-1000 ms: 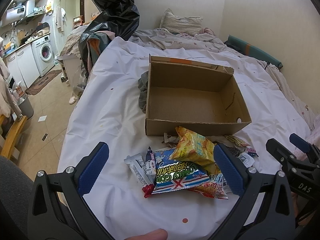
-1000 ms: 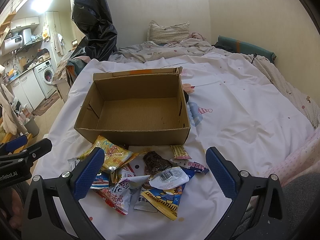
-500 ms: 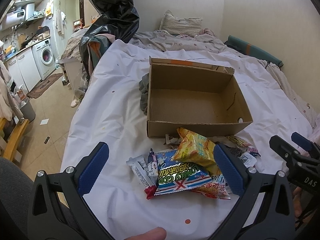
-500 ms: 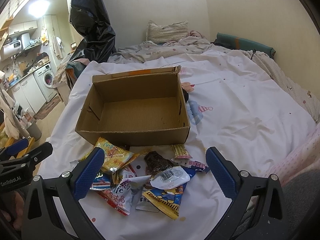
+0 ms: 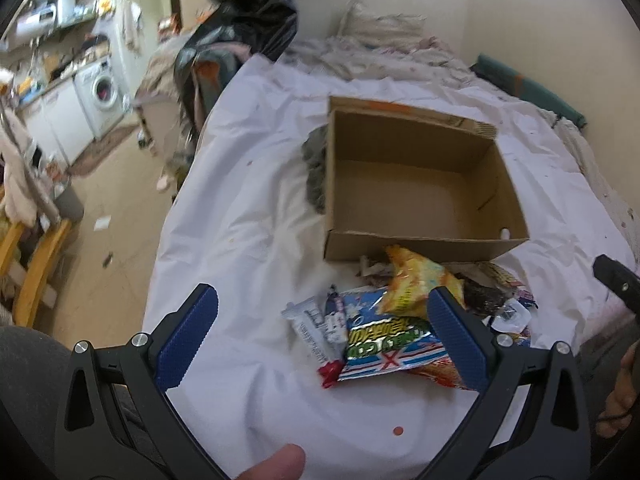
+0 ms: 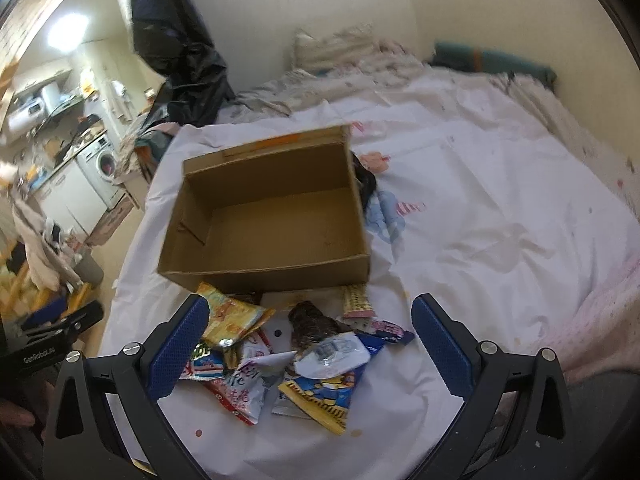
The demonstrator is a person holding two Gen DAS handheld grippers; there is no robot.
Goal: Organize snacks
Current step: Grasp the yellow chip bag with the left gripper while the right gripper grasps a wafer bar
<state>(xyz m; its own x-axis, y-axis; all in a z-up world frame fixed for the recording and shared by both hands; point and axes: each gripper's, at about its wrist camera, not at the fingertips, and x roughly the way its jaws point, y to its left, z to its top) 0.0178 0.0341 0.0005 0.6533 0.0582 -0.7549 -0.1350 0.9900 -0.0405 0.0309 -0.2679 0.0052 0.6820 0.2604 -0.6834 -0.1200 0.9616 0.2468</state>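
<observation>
An open, empty cardboard box (image 5: 416, 196) (image 6: 276, 220) stands on the white bed sheet. A pile of snack packets (image 5: 404, 320) (image 6: 288, 348) lies just in front of it: a yellow chip bag (image 5: 416, 284) (image 6: 232, 316), a blue and green packet (image 5: 388, 340), a dark chocolate-coloured snack (image 6: 310, 320) and a white-labelled pack (image 6: 334, 354). My left gripper (image 5: 320, 336) is open above the pile's left side. My right gripper (image 6: 308, 344) is open over the pile. Neither holds anything.
A grey cloth (image 5: 316, 168) lies against the box's left side. A black plastic bag (image 5: 240, 4) hangs at the bed's head. The bed's left edge drops to the floor, with a washing machine (image 5: 102, 92) beyond. A wall runs along the right.
Both grippers have shifted and tilted slightly, with motion blur now. The pile and the box sit further right in the left wrist view. Both grippers remain open.
</observation>
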